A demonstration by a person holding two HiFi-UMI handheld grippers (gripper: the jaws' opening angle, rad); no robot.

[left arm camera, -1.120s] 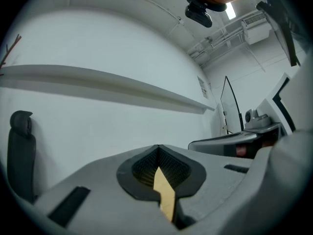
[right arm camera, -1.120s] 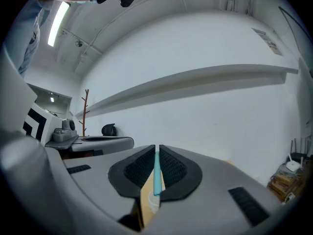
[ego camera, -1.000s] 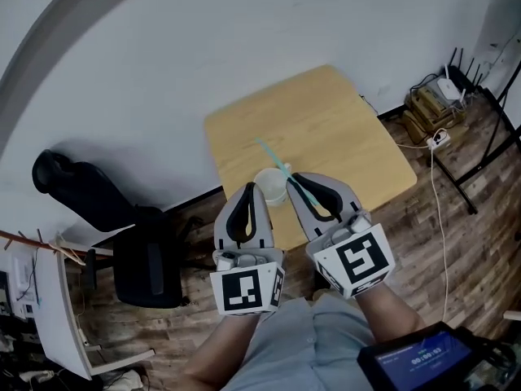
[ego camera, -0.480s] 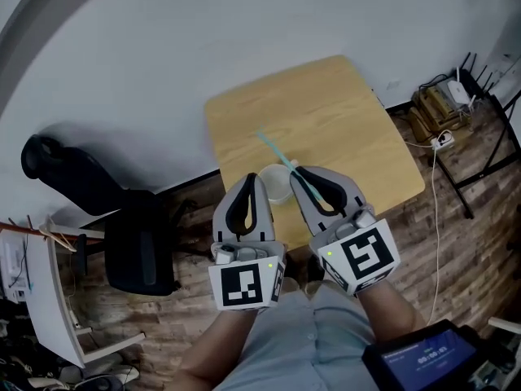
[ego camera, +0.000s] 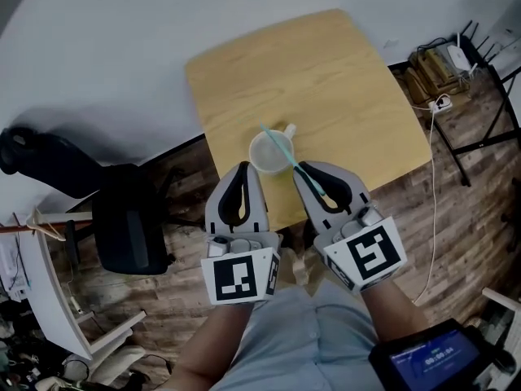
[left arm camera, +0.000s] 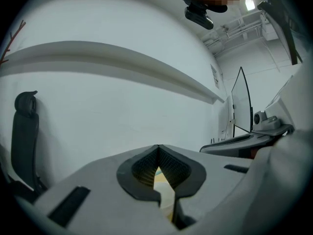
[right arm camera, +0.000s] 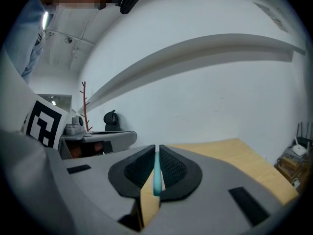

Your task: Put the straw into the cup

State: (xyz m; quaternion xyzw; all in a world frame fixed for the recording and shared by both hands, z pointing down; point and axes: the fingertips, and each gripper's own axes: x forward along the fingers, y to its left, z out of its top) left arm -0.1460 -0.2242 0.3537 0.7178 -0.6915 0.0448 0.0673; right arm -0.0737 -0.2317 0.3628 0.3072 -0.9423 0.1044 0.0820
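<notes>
The wood-plank floor takes up most of the head view below the cup, with a pale wall above it. A light wooden tabletop carries the cup, a whitish one standing near the tabletop's edge on the person's side. Well to the left of the cup a black chair stands on the floor. Far to the cup's right, cables and a white power strip lie by the wall.

The left gripper sits just beside the cup on the person's side, a little to its left. In the left gripper view its jaws meet at the tips with nothing clamped between them; only pale cup and tabletop show through the gap behind the tips. The right gripper is just to the cup's right, and its jaws are pressed together on the straw, a thin teal one seen upright between the pads in the right gripper view. From the jaws the straw slants over the cup's mouth, and its free tip shows past the far rim. Whether it touches the cup cannot be told.

Each gripper's cube bears black-and-white square markers, not letters. A small screen at the lower right shows pale digits too small to read.
</notes>
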